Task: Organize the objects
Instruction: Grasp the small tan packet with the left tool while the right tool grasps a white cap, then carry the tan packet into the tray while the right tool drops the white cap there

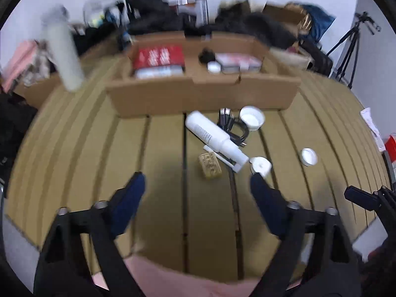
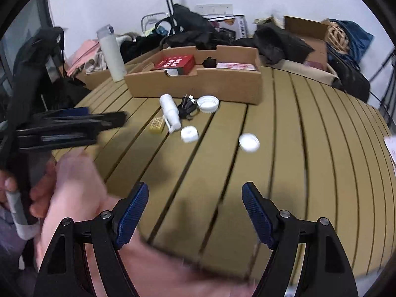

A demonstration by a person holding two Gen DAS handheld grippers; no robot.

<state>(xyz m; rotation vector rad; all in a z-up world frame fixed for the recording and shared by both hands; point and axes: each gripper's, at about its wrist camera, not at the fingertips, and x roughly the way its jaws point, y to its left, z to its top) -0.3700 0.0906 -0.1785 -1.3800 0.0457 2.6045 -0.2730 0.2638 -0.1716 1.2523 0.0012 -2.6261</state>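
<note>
slatted table, tan, broad bare run of slats between both grippers and clutter. cardboard tray at far edge, two compartments: red box in left one. grey flask upright, left of tray. white bottle on its side just before tray, over black cable; wide lid beside it. small tan block, white cap and round jar lie apart, nearer. left gripper jaws wide apart, holding nothing; right gripper likewise. right view alone shows hand on left tool; left view alone shows tripod.
</note>
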